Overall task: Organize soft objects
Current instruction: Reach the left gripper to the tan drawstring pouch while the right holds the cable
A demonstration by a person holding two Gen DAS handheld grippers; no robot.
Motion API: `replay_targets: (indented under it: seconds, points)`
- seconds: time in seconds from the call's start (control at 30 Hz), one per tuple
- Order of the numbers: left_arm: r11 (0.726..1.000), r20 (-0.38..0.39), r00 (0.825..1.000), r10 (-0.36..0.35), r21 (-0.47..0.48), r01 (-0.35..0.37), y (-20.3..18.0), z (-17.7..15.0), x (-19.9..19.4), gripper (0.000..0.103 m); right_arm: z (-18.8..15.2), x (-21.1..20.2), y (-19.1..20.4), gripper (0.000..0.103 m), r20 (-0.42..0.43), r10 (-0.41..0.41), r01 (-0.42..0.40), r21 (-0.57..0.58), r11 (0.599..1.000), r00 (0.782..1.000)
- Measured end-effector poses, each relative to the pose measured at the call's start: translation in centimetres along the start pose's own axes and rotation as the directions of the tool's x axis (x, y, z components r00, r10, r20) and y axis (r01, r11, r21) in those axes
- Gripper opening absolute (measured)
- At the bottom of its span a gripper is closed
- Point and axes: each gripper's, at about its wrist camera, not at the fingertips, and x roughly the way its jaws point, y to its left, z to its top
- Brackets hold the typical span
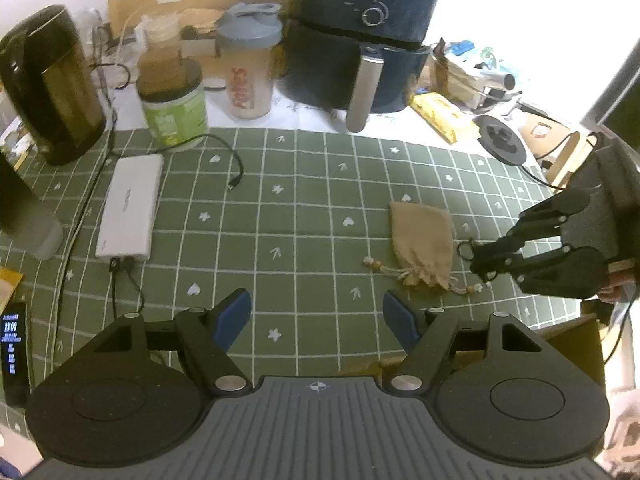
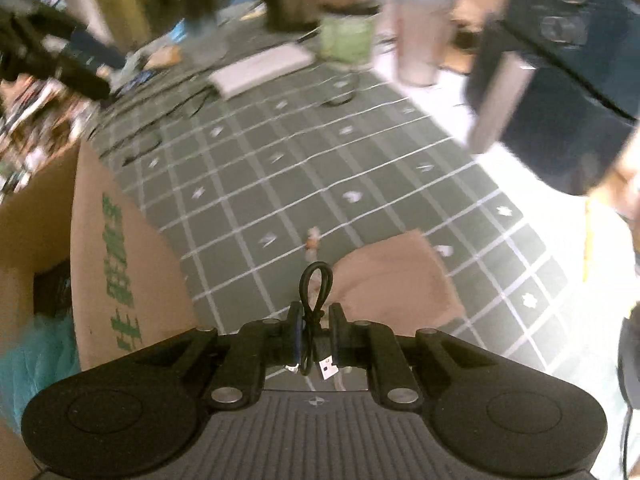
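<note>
Your right gripper (image 2: 316,332) has its jaws clamped on a coiled black USB cable (image 2: 316,300), plug visible only in the right wrist view. Your left gripper (image 1: 316,316) hangs with jaws wide, holding nothing. The tan drawstring pouch (image 1: 422,244) lies on the checked counter (image 1: 280,220). The cardboard box (image 2: 116,248) shows green print, blurred beyond reading.

Pouch (image 1: 422,248) on tablecloth (image 1: 304,200), air fryer (image 1: 360,36) behind
</note>
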Motion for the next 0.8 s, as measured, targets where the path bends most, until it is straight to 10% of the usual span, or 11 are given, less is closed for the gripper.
replay_targets:
  seconds: [0.8]
  points:
    - [0.975, -0.074, 0.991, -0.108, 0.189, 0.12, -4.3, 5.3, 5.5, 0.072, -6.8, -8.2, -0.5, 0.015, 0.119, -0.314, 0.222, 0.481, 0.848, 0.942]
